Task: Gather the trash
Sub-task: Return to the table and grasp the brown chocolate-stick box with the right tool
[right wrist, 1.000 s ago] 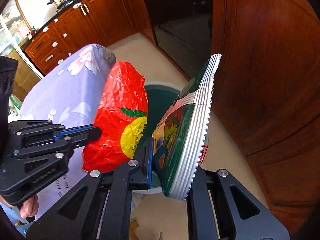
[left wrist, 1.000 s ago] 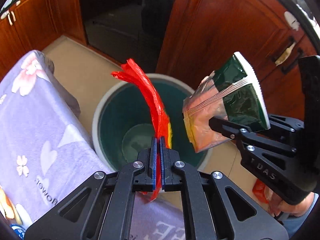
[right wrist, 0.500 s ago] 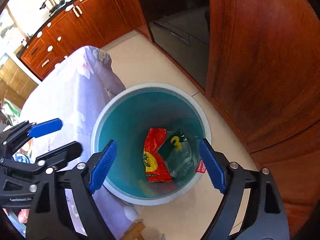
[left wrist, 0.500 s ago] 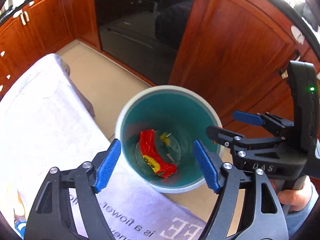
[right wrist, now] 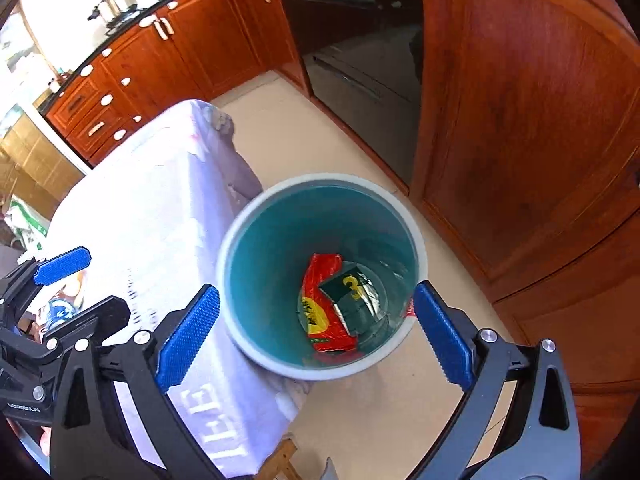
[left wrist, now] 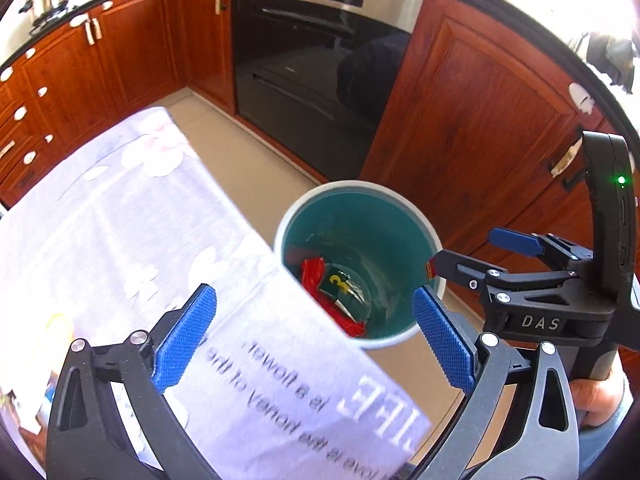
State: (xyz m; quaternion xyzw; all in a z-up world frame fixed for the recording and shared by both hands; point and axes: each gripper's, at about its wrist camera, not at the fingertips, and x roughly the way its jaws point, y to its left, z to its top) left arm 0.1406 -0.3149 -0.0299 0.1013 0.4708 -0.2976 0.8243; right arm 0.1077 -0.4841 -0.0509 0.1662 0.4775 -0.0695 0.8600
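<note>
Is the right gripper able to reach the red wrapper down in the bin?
Probably yes: the right gripper hangs over the open bin, jaws opening and empty. The red wrapper lies deep at the bottom.

Beige tiled floor [right wrist: 332,136] carries the white bin [right wrist: 236,240], teal inside, standing upright just beside the table [left wrist: 100,220]. Table is covered by a pale lilac flower-print cloth [right wrist: 160,208] with lettering; blurred items at its near left edge, can't identify.
</note>
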